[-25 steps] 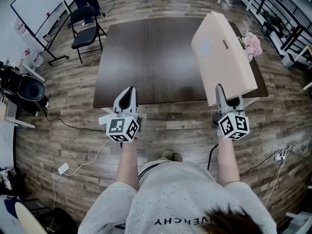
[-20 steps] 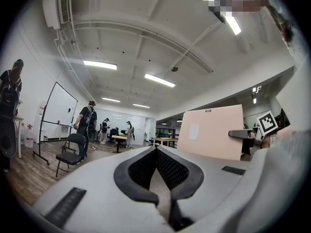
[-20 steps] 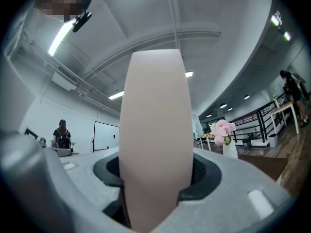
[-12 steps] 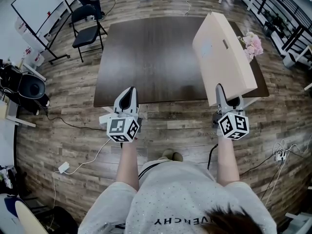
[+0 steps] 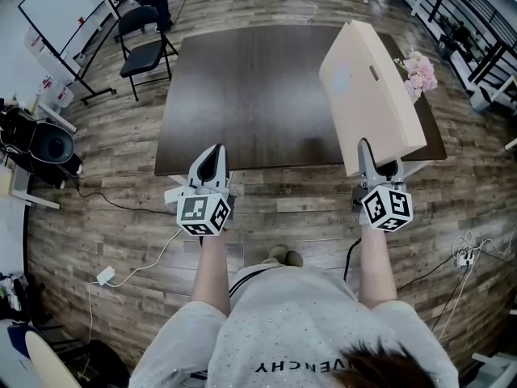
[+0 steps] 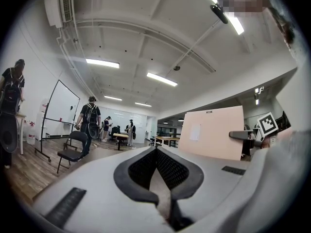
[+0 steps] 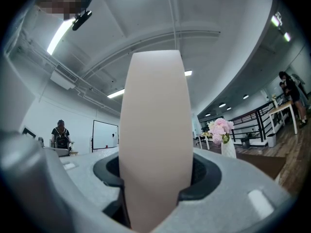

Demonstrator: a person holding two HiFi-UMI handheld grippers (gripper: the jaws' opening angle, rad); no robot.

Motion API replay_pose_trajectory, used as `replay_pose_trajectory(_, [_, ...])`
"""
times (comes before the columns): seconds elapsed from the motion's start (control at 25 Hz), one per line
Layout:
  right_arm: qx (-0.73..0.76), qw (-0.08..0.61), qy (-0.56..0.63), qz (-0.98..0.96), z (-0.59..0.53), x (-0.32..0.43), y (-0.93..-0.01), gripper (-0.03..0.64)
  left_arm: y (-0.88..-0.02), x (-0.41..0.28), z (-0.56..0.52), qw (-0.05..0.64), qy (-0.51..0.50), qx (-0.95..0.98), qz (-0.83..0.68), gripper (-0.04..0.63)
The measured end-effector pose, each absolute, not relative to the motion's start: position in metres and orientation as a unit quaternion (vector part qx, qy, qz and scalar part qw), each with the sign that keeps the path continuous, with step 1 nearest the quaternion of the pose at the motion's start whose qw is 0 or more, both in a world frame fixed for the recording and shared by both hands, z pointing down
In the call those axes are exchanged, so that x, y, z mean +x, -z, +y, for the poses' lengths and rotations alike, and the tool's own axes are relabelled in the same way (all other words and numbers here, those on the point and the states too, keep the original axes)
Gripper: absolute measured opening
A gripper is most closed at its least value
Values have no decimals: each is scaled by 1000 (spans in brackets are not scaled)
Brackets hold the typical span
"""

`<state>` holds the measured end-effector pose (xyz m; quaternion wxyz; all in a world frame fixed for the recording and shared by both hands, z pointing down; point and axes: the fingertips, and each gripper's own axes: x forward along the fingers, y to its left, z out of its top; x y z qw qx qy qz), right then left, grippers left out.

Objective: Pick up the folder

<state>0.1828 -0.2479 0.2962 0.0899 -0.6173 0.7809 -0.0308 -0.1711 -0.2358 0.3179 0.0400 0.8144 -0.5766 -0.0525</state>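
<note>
- Change vs a sec ago: basically none. The folder sits at the same tilt and in the same spot in the head view, and both grippers are where they were. Only bkgd shift: a person by the chair, past the tabletop's far-left corner.
- Meaning for task: pick-up looks done and this is a steady hold. No sign of slip, so I'd say nothing is left but to keep it up.
- R gripper: jaws clamped on the folder's lower end, pads pressing both faces. It's off the tabletop, just outside the near-right corner.
- L gripper: fingers together, nothing btwn them, idle just short of the near edge, left of centre.
- Folder pos: lifted clear, leaning away from the person, its face over the right edge, with flowers just beyond it.
- Folder look: pale beige, stiff flat rectangle w/ a fairly thick rounded spine. Small dark tab near the top edge, faint lighter patch on the face. No bending or sag visible.
</note>
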Motion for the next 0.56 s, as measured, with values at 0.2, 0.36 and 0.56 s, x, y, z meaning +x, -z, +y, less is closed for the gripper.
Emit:
replay_pose_trajectory(0.2, [-618,89,35,781,-247,184,-301,268,-320,-172,-233,41,50,813,-579,-2])
replay_pose_trajectory(0.36, [-615,88,37,782,-249,183,-300,268,-321,-173,-234,42,49,811,-582,-2])
replay_pose_trajectory(0.56, [-610,87,34,787,-247,178,-301,268,-324,-178,-230,43,49,806,-588,-2])
